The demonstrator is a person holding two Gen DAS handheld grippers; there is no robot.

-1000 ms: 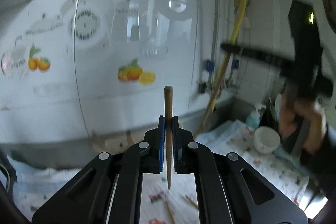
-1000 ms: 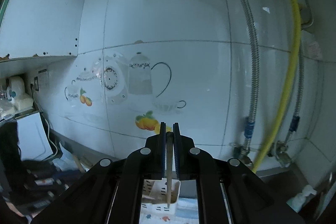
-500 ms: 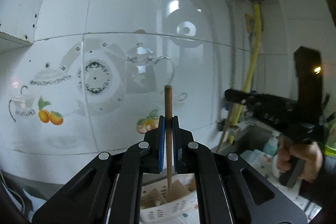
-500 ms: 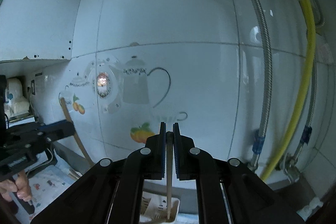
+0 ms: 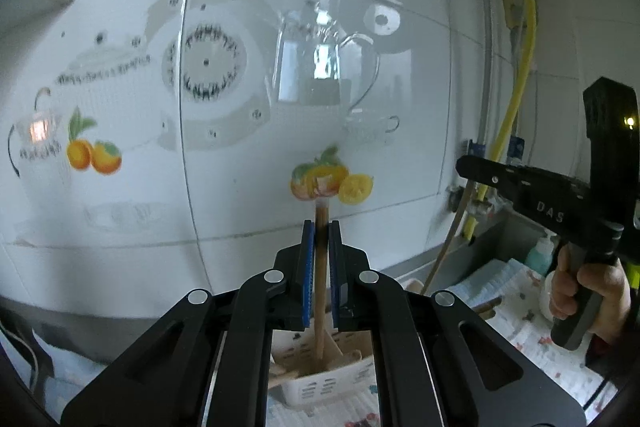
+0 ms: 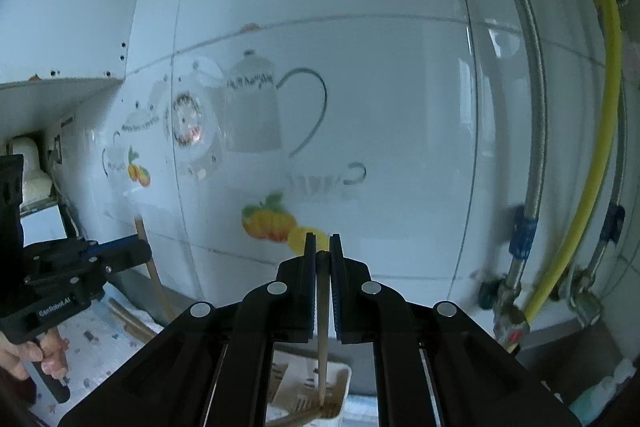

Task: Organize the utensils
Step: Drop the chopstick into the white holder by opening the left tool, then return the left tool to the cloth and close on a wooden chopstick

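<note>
My left gripper (image 5: 320, 227) is shut on a wooden chopstick (image 5: 320, 291) held upright, its lower tip down in a white slotted basket (image 5: 320, 383) that holds wooden utensils. My right gripper (image 6: 322, 241) is shut on a second wooden chopstick (image 6: 322, 323), upright, its tip just above or inside the same basket (image 6: 340, 387). The right gripper also shows at the right of the left wrist view (image 5: 464, 165) with its chopstick (image 5: 448, 247) hanging down. The left gripper shows at the left of the right wrist view (image 6: 144, 251).
A white tiled wall with teapot and fruit decals (image 6: 264, 223) is close ahead. A yellow hose (image 6: 592, 155) and steel pipes (image 6: 532, 107) run down at the right. More wooden utensils (image 6: 128, 319) lie on a patterned cloth (image 5: 532, 323). A soap bottle (image 5: 540, 251) stands far right.
Both grippers have come closer to the wall and lower over the basket, each still holding its chopstick. The left chopstick's tip now reaches into the basket.
</note>
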